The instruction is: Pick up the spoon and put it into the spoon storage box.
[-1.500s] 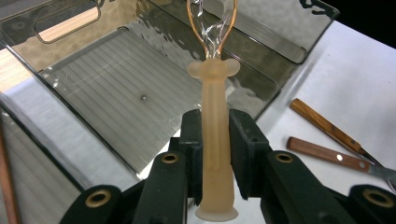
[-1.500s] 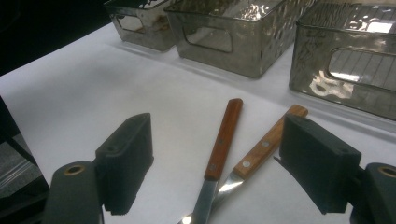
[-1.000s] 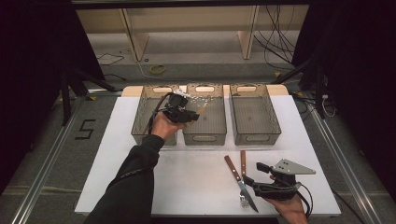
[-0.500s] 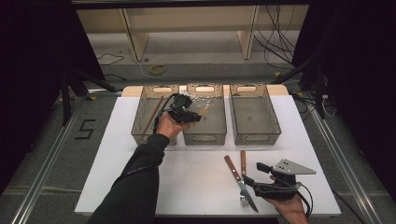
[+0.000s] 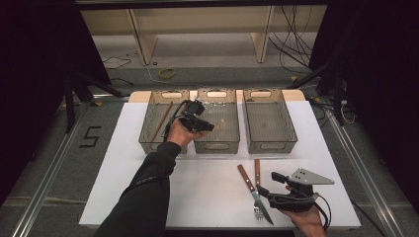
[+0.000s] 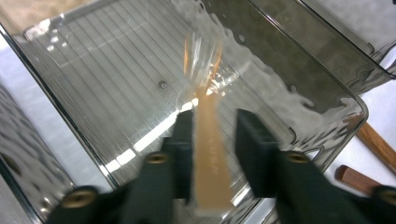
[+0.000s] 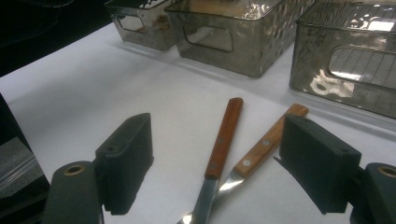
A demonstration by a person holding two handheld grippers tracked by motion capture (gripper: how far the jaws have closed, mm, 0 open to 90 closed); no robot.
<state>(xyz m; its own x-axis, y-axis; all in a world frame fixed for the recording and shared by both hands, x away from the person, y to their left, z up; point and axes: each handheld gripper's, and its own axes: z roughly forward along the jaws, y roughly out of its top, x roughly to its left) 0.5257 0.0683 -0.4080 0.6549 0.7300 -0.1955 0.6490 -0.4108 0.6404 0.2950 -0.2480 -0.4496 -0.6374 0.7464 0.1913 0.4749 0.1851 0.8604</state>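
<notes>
High view: three smoked clear plastic bins stand in a row along the far edge of the white surface (image 5: 123,197). The left gripper (image 5: 200,123) hangs over the middle bin (image 5: 217,143), and a thin brown stick lies in the left bin (image 5: 148,133). Near the front right corner, the right gripper (image 5: 269,192) rests beside a wooden-handled knife (image 5: 252,190) and a wooden-handled fork (image 5: 257,182), which cross each other.

Left gripper view: a pale, flat wooden utensil (image 6: 210,158) is seen between the jaws, its blurred far end pointing into the middle bin (image 6: 116,70). The jaws have just been opening and the right one stands clear of the wood, so the piece is judged released. It is judged light, stiff and smooth, best pinched across its flat handle; the bin walls crowd any regrasp.

Right gripper view: the jaws stand wide, holding nothing, either side of the knife (image 7: 222,140) and fork (image 7: 266,144). Their handles offer dry grip; the crossed blades hinder lifting one alone.
</notes>
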